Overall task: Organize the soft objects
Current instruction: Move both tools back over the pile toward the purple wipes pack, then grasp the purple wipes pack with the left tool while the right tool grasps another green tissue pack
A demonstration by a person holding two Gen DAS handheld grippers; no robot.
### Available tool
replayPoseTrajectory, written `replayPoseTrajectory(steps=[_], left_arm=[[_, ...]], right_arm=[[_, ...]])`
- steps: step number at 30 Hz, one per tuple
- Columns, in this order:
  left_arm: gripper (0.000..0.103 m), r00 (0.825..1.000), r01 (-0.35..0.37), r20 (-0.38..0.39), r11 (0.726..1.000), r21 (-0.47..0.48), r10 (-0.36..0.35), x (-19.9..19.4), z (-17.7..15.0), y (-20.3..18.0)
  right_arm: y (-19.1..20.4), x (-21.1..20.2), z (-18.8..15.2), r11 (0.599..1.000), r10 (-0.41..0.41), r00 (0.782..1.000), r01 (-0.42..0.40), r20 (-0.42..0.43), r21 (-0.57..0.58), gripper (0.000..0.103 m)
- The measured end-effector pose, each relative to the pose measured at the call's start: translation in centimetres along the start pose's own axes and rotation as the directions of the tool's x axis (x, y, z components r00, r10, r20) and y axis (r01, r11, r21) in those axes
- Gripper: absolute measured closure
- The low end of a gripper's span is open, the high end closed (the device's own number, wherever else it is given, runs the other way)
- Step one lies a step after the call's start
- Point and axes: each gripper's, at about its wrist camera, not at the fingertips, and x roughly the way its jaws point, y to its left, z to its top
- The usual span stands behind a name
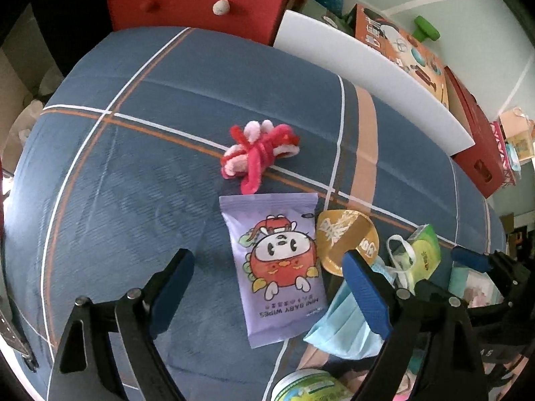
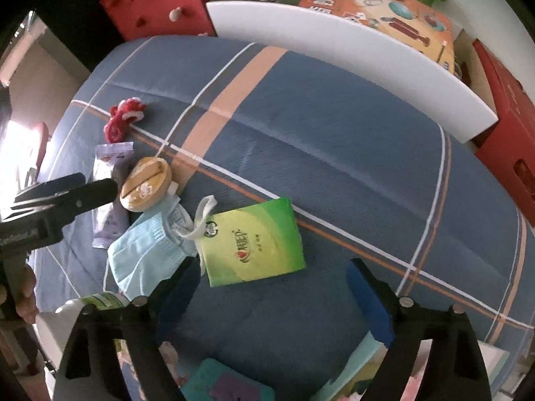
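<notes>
Two grippers, jaws spread, empty: left gripper (image 1: 269,289) straddling upright wipes pack (image 1: 280,269); right gripper (image 2: 277,295) just below tissue pack (image 2: 254,244), lying crosswise.

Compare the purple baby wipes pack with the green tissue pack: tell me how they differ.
The purple wipes pack is tall and narrow and carries a cartoon character; the green tissue pack is squatter, with a yellow-green gradient and a small red logo. The wipes pack lies under the left gripper, the tissue pack ahead of the right gripper. Both lie flat on the blue bedspread.
</notes>
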Motion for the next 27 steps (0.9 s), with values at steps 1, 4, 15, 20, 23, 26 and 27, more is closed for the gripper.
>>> replayPoseTrajectory(steps=[1, 4, 15, 20, 23, 26, 27], left_arm=[[0.014, 1.0, -0.001, -0.002, 1.0, 0.0, 0.001, 0.2, 0.1, -0.1], [0.019, 1.0, 0.0, -0.009, 1.0, -0.003, 0.0, 0.8, 0.6, -0.6], [0.027, 1.0, -0.013, -0.011, 1.0, -0.01, 0.013, 1.2, 1.0, 0.4], [0.03, 1.0, -0.023, -0.011, 1.0, -0.009, 0.023, 1.1, 1.0, 0.8], [0.033, 0.999, -0.033, -0.008, 0.999, -0.004, 0.033, 1.2, 0.9, 0.4], [0.041, 0.999, -0.044, -0.003, 0.999, 0.001, 0.044, 1.3, 0.9, 0.3], [0.043, 0.999, -0.048, -0.002, 0.999, 0.002, 0.048, 1.4, 0.9, 0.3]], right_arm=[[0.1, 0.2, 0.1, 1.0, 0.0, 1.0, 0.0, -0.001, -0.005, 0.014], [0.1, 0.5, 0.3, 1.0, -0.002, 1.0, 0.002, -0.005, -0.01, 0.017], [-1.8, 1.0, 1.1, 1.0, -0.012, 1.0, 0.012, 0.005, 0.016, 0.02], [-2.2, 1.1, 1.3, 1.0, -0.007, 1.0, 0.007, 0.006, -0.003, 0.02], [-1.8, 1.4, 1.5, 1.0, -0.013, 1.0, 0.013, 0.001, -0.029, 0.021], [-1.2, 1.9, 1.7, 0.999, -0.015, 1.0, 0.015, -0.005, -0.044, 0.026], [-1.1, 2.0, 1.7, 0.999, -0.016, 1.0, 0.016, -0.007, -0.044, 0.029]])
